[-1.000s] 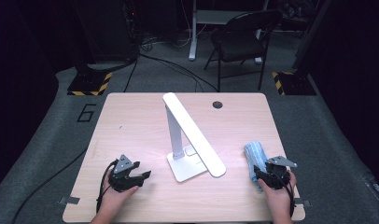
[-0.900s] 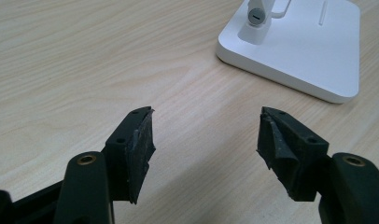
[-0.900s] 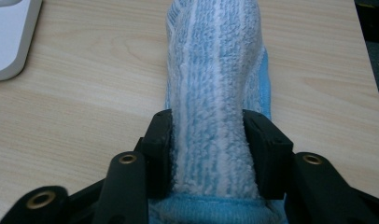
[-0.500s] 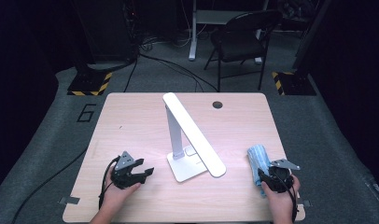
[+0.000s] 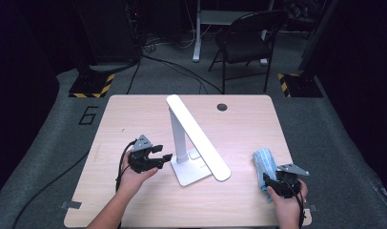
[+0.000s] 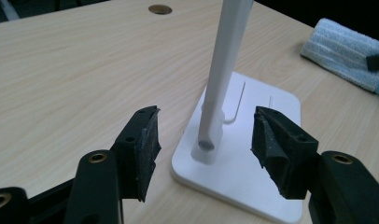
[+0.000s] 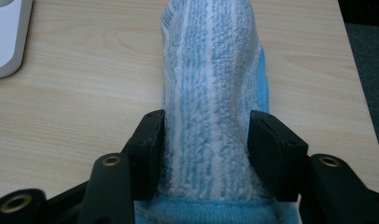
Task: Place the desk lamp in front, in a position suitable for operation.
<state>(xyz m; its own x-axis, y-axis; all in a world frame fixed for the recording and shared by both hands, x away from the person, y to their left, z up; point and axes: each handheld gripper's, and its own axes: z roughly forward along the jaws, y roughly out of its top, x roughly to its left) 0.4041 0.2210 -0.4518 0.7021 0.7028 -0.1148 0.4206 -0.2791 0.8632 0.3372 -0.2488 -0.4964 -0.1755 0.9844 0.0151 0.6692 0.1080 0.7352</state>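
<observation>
The left gripper (image 5: 164,157) hangs just above the table (image 5: 134,119), its jaws pointing at the foot of the white desk lamp (image 5: 197,143). In the left gripper view the left gripper (image 6: 204,135) stands released, with the lamp's upright stem (image 6: 222,70) rising straight ahead between the two jaws and its flat white base (image 6: 271,121) lying under and beyond them. Neither pad touches the stem; a clear gap shows on both sides. Its jaws have just been closing a little, with the stem lined up between them but not yet gripped.

The right gripper (image 5: 273,182) sits near the table's front edge, at the near end of the blue cloth (image 5: 264,161). In the right gripper view the right gripper (image 7: 205,140) has the folded blue cloth (image 7: 211,93) bunched between its jaws, both pads pressed against the pile, so it is grasping the cloth. Its jaws have just been opening, yet the cloth fills the space between them. The cloth stretches away from the jaws across the table, and the lamp base (image 7: 5,37) lies off to the jaws' left
</observation>
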